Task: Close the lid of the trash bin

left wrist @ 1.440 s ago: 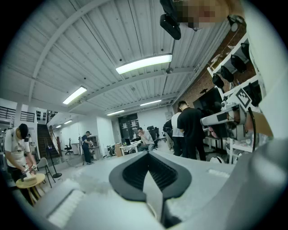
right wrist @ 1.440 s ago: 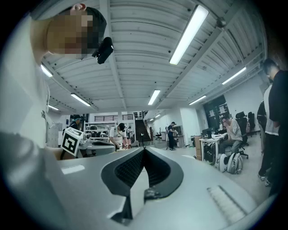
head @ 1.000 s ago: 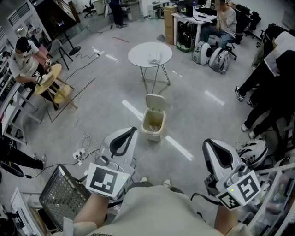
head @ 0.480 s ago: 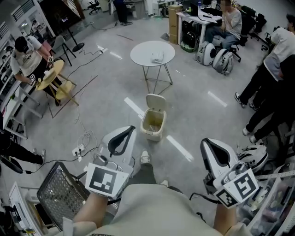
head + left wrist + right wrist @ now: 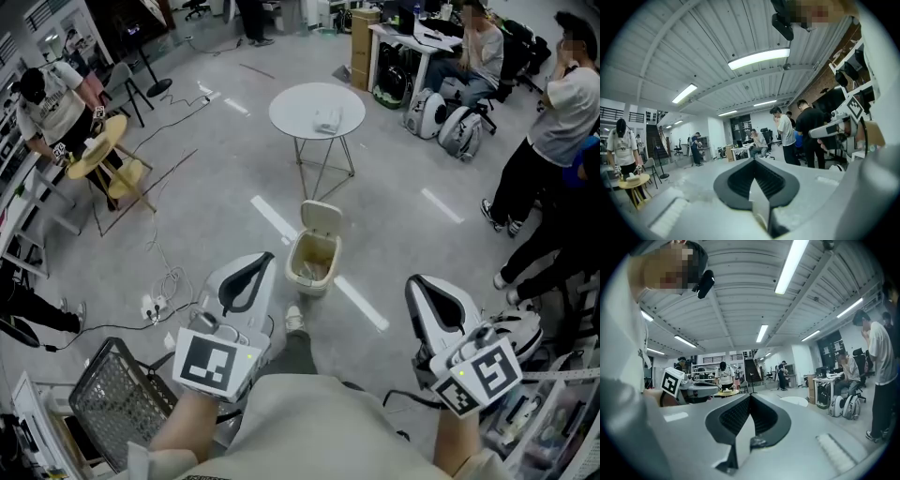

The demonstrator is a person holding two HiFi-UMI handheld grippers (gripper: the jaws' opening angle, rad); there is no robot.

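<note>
In the head view the open bin (image 5: 312,261) stands ahead, lid (image 5: 321,217) upright, well apart from left gripper (image 5: 253,277) and right gripper (image 5: 431,296), so approach probably precedes tipping the lid down; the left, then right gripper views show the 2 jaw pairs together, empty.

Matt cream plastic trash bin (image 5: 309,279), glossy grey floor (image 5: 216,234), wire-mesh metal basket (image 5: 117,403)

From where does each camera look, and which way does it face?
Head view: on the person's head, facing steeply down at the trash bin; forearms, left gripper and right gripper show.
Left gripper view: on that gripper, tilted up across the hall; shut jaws show.
Right gripper view: same, from the right gripper; shut jaws show.
Shared: each gripper view sees the other gripper; head and right gripper views, the round table.
</note>
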